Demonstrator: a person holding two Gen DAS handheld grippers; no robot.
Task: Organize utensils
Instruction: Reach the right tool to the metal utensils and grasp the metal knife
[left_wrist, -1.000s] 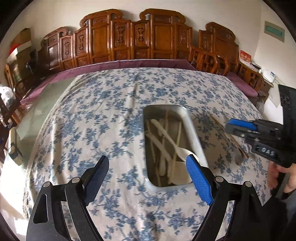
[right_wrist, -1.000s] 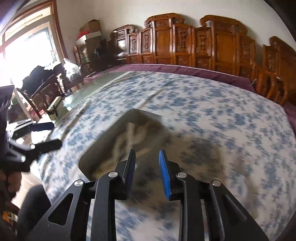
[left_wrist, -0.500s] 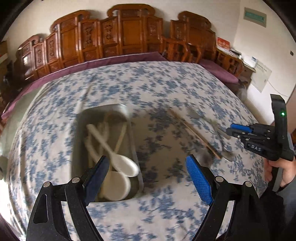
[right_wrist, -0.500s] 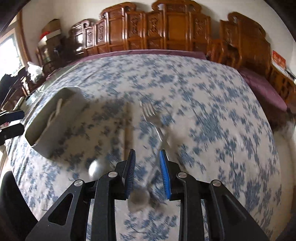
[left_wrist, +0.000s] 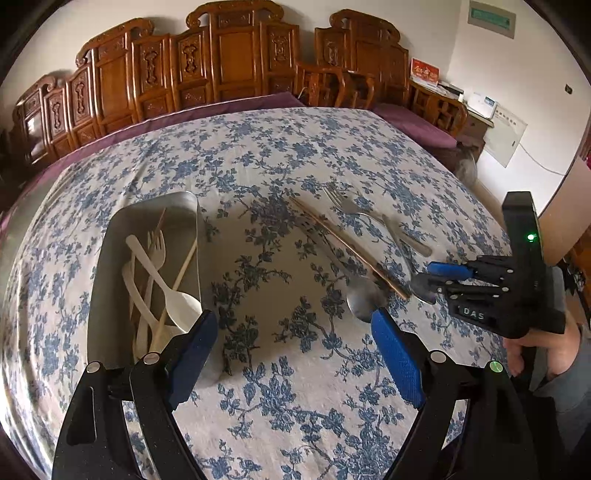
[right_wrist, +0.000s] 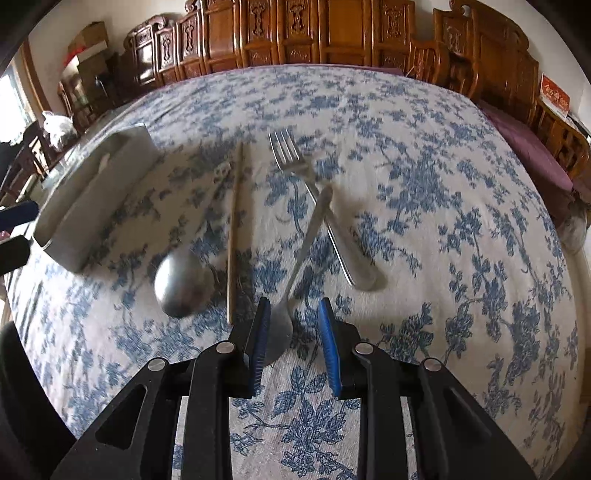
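A metal tray (left_wrist: 110, 258) holds white plastic spoons and forks (left_wrist: 173, 299) and chopsticks; it also shows in the right wrist view (right_wrist: 92, 199). On the cloth lie a metal fork (right_wrist: 295, 166), a wooden chopstick (right_wrist: 234, 229), a large metal spoon (right_wrist: 181, 280) and a smaller metal spoon (right_wrist: 306, 236). My right gripper (right_wrist: 293, 330) is open, its pads either side of the smaller spoon's bowl; it shows in the left wrist view (left_wrist: 439, 277). My left gripper (left_wrist: 295, 339) is wide open and empty above the cloth, right of the tray.
The table wears a blue-flowered cloth (left_wrist: 295, 155). Carved wooden chairs (left_wrist: 229, 62) line the far side. The table's right edge drops off near a wall (left_wrist: 517, 110). Boxes and furniture (right_wrist: 88, 44) stand at the far left.
Both cameras swung right, from the tray to the loose metal utensils. My right gripper came down over the smaller spoon's bowl. The left gripper stayed wide open.
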